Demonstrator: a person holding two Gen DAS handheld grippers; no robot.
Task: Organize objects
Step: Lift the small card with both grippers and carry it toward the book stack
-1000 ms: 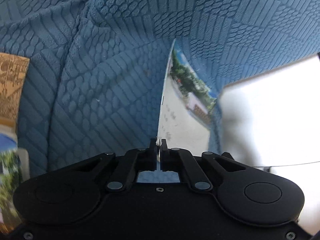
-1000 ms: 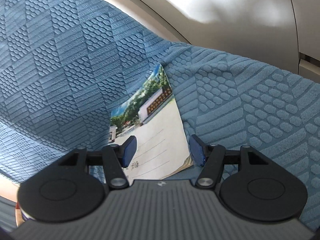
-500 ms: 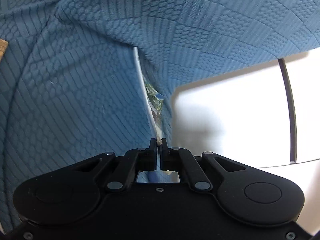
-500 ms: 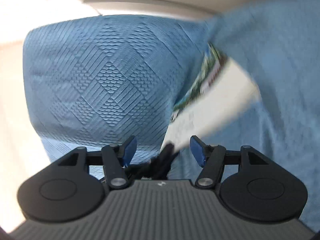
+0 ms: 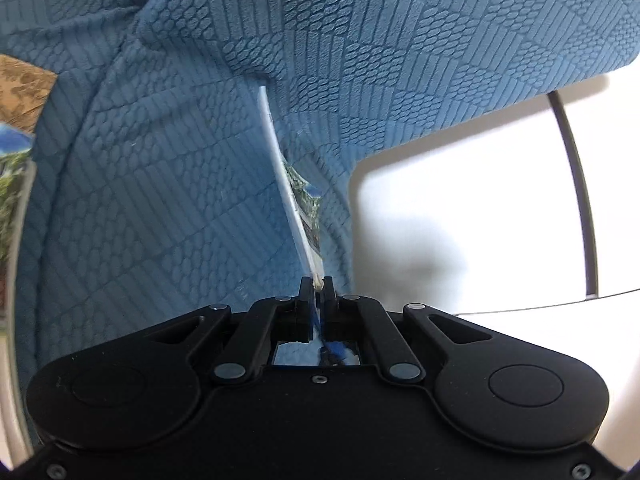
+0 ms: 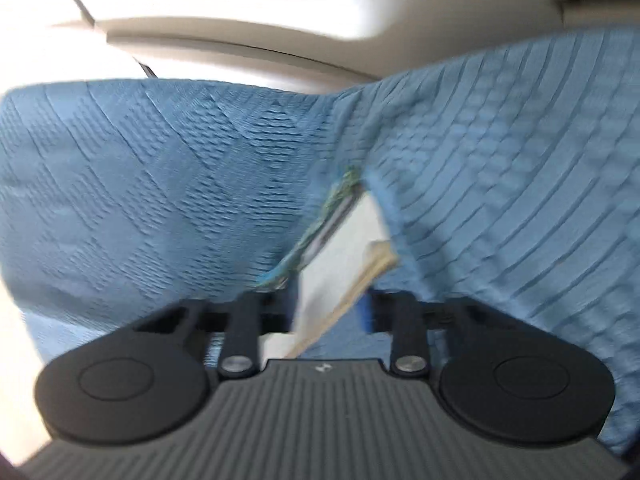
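A thin notebook [image 5: 298, 208] with a photo cover stands edge-on against the blue textured sofa cover [image 5: 160, 200]. My left gripper [image 5: 317, 286] is shut on its near edge. In the blurred right wrist view the same notebook [image 6: 340, 256] lies tilted between the fingers, white pages up and tan page edges to the right. The jaws of my right gripper [image 6: 326, 312] are closing on it, and both pads seem to touch its sides. The left gripper does not show in the right wrist view.
A white panel with a dark seam [image 5: 480, 208] lies to the right of the sofa cover. Another photo-cover booklet [image 5: 14, 200] and a brown patterned item [image 5: 20, 88] show at the left edge. Pale wall trim [image 6: 240, 36] runs above the cushions [image 6: 120, 180].
The left gripper has risen with the notebook, which turned from face-on to edge-on. The right gripper has rolled, and its wide jaws have come in around the notebook.
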